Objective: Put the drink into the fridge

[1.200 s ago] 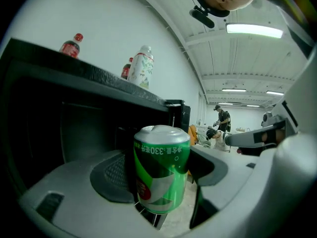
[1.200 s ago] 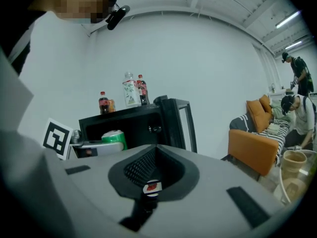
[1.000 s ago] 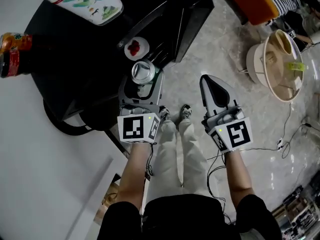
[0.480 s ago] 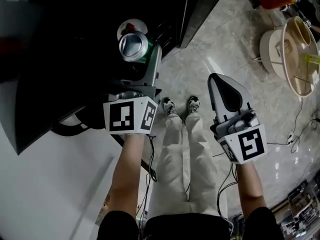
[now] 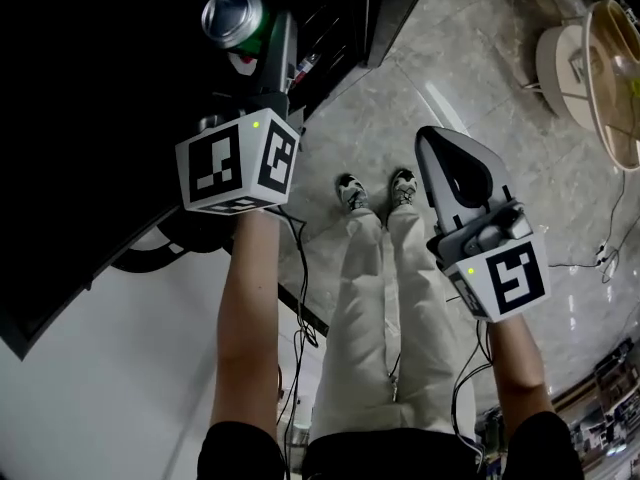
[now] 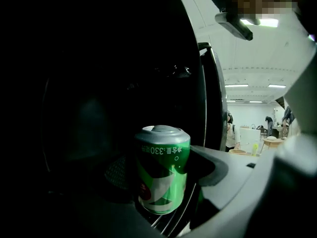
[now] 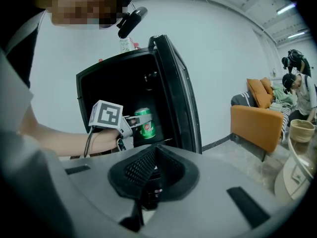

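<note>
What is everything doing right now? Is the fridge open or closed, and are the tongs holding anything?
fridge door: open.
green can: upright, gripped, just inside the dark fridge.
left tongs: shut on the green can.
right tongs: shut, holding nothing.

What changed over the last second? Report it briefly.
The left gripper carried the green can forward, from the front edge of the fridge into its dark interior. It kept the can clamped and upright. The right gripper stayed shut and empty, over the floor beside the person's legs.
</note>
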